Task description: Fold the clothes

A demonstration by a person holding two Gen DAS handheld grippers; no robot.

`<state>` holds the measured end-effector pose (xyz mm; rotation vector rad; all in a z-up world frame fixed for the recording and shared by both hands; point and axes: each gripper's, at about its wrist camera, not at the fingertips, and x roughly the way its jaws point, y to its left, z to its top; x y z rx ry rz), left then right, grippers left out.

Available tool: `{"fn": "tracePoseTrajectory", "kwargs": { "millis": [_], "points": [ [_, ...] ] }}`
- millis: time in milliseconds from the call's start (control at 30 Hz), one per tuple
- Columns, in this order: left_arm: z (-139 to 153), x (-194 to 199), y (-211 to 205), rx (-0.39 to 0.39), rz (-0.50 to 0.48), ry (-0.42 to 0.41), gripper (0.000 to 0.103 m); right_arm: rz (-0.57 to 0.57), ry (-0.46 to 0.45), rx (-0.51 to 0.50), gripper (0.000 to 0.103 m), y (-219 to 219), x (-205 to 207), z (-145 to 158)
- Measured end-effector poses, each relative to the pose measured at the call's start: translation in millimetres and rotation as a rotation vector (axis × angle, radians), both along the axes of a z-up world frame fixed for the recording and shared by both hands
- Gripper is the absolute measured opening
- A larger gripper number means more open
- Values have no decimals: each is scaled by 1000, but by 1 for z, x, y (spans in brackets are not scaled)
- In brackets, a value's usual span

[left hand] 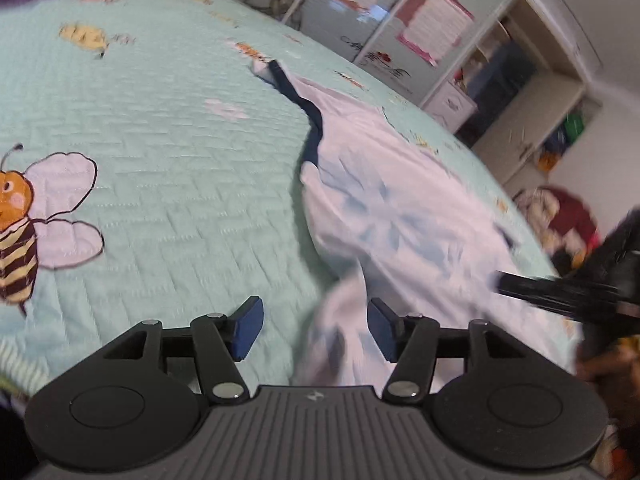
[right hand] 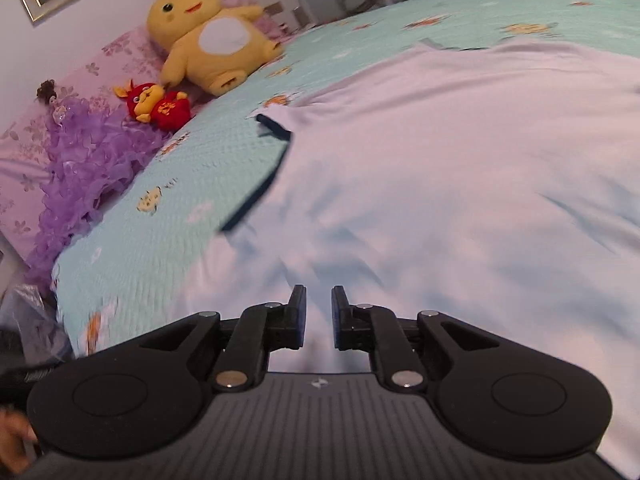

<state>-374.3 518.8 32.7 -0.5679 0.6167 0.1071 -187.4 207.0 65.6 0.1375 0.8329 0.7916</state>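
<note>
Lying spread and rumpled across the bed (right hand: 168,184), white shirt (right hand: 440,168) is looking light and limp. Left hand-held gripper (left hand: 316,330) is gaping wide at a bunched edge; right hand-held gripper (right hand: 319,316) is hovering slightly parted, holding nothing. Pinching at hem or dark collar trim (left hand: 312,120) is looking best.

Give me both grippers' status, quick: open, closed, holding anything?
Left gripper: open, fingers wide apart, gripping nothing; white shirt just ahead.
Right gripper: open with a narrow gap, over the shirt, nothing clamped.
</note>
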Motion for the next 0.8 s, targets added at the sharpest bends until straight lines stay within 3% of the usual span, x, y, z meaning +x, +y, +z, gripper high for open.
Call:
{"fn": "tracePoseTrajectory", "kwargs": {
  "millis": [67, 133, 167, 267, 400, 533, 633, 700, 800],
  "points": [
    [0, 3, -5, 17, 0, 19, 56, -25, -43, -47, 26, -30, -22, 3],
    [1, 8, -9, 40, -24, 55, 3, -22, -93, -108, 32, -49, -38, 4],
    [3, 6, -10, 55, -29, 71, 1, -21, -118, -138, 32, -58, -46, 5],
    [8, -7, -4, 89, -1, 101, 1, -17, -194, -230, 34, -86, -70, 6],
    [2, -20, 10, 49, 34, 135, 5, 50, -316, -360, 40, -102, -104, 0],
    [2, -31, 20, -53, 112, 103, 9, 121, -371, -409, 41, -94, -122, -8],
    [5, -39, 24, -107, 155, 80, 31, 102, -389, -399, 43, -100, -125, -5],
    [12, -43, 19, -99, 163, 48, 51, 57, -387, -374, 45, -110, -123, 0],
    [17, -36, 3, -23, 123, 64, 59, -47, -354, -323, 48, -133, -117, 7]
  ]
}}
